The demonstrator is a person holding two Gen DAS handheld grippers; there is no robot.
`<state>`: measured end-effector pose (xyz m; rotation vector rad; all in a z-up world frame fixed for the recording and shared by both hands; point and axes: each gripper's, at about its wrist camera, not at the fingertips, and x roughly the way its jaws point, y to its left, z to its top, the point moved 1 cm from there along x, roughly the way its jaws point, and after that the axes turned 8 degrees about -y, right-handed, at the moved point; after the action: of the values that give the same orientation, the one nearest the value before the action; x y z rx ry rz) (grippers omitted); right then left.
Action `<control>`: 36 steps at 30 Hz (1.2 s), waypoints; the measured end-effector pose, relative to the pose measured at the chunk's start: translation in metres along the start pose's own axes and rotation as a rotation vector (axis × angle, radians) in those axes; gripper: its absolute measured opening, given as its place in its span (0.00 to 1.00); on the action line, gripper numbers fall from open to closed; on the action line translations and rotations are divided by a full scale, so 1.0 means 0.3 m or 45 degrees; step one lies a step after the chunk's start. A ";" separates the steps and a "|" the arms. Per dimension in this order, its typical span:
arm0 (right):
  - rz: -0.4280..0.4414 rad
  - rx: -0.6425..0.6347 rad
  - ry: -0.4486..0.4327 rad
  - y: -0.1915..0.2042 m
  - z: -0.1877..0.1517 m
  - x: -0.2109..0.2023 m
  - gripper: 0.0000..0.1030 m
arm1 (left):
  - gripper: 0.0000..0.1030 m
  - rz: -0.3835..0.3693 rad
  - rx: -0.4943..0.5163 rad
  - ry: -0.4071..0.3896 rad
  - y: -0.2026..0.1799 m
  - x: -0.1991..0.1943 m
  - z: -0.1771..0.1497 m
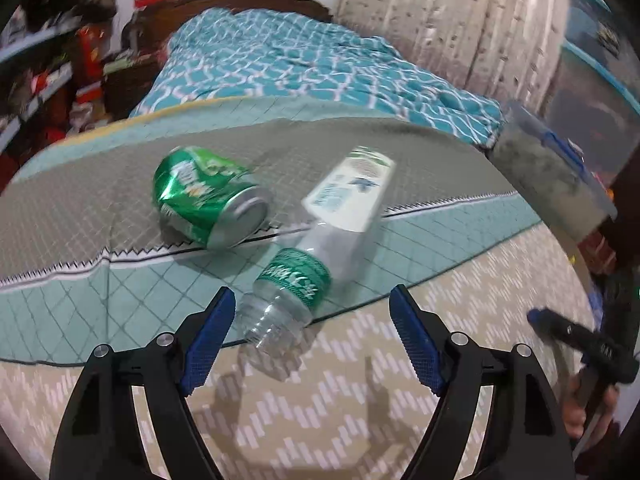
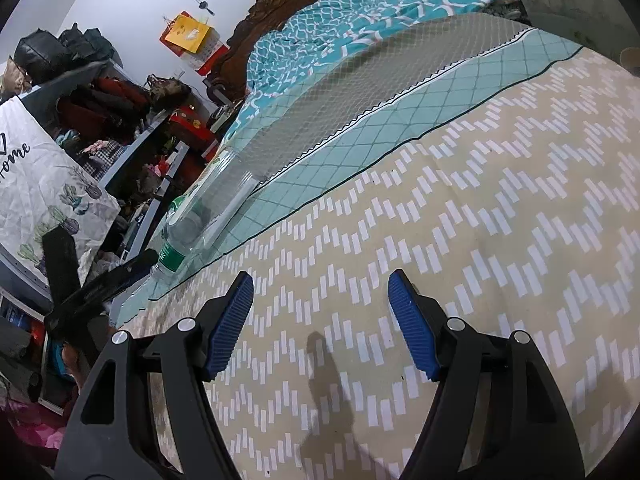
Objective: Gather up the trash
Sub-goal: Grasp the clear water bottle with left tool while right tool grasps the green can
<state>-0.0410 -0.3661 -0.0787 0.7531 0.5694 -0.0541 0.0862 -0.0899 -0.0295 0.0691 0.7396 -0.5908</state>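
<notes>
The green can (image 1: 210, 196) and the clear plastic bottle (image 1: 308, 264) both carry printed labels, but the blur leaves the writing unreadable; the bottle's band is green with pale characters, and a white label with blue print wraps its far end. Off to the left of the right tool, a crumpled white cloth (image 2: 44, 184) printed with cacti shows the letters "ome".

The left tool (image 1: 312, 312) stands wide open, holding nothing. The bottle lies on its side on the bed (image 1: 100, 288), its uncapped neck pointing between the blue pads, closer to the left pad (image 1: 208, 344), though contact cannot be judged. Just beyond and to the left of the bottle lies the dented can, also on its side, its silver end facing the tool. The two look near or touching; the blur hides which.

The right tool (image 2: 320, 300) is likewise wide open and empty, hovering over the beige zigzag-patterned mat (image 2: 480, 240). The same bottle lies ahead of it to the left, at the edge of the teal quilted blanket (image 2: 400, 124).

A grey bin (image 1: 560, 176) sits far right of the left tool; its contents cannot be seen.
</notes>
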 end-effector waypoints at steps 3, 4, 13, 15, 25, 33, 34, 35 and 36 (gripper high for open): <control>0.010 0.006 0.001 -0.010 0.003 -0.003 0.70 | 0.80 0.057 0.057 -0.020 -0.034 0.015 0.034; 0.014 0.010 0.001 -0.012 0.005 -0.005 0.70 | 0.80 0.074 0.069 -0.013 -0.038 0.033 0.049; 0.026 0.038 -0.013 -0.049 0.008 -0.028 0.70 | 0.55 0.164 0.155 0.197 -0.077 0.225 0.024; 0.020 0.027 -0.007 -0.052 0.009 -0.029 0.70 | 0.52 0.138 0.133 0.179 -0.079 0.187 0.010; 0.063 -0.282 0.147 0.233 0.061 0.122 0.70 | 0.51 -0.010 -0.151 -0.089 0.141 -0.200 -0.070; 0.206 -0.565 0.322 0.727 0.099 0.528 0.75 | 0.51 0.138 -0.453 -0.114 0.465 -0.306 -0.165; 0.203 -0.542 0.342 0.749 0.110 0.578 0.75 | 0.51 0.148 -0.468 -0.121 0.489 -0.320 -0.176; 0.192 -0.508 0.355 0.768 0.127 0.635 0.75 | 0.51 0.154 -0.481 -0.129 0.509 -0.332 -0.184; 0.180 -0.480 0.369 0.778 0.146 0.688 0.75 | 0.51 0.152 -0.493 -0.133 0.528 -0.342 -0.192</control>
<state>0.2118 -0.1918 -0.0103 0.4326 0.7734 0.2910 0.0747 0.1071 -0.0280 -0.2723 0.7315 -0.3273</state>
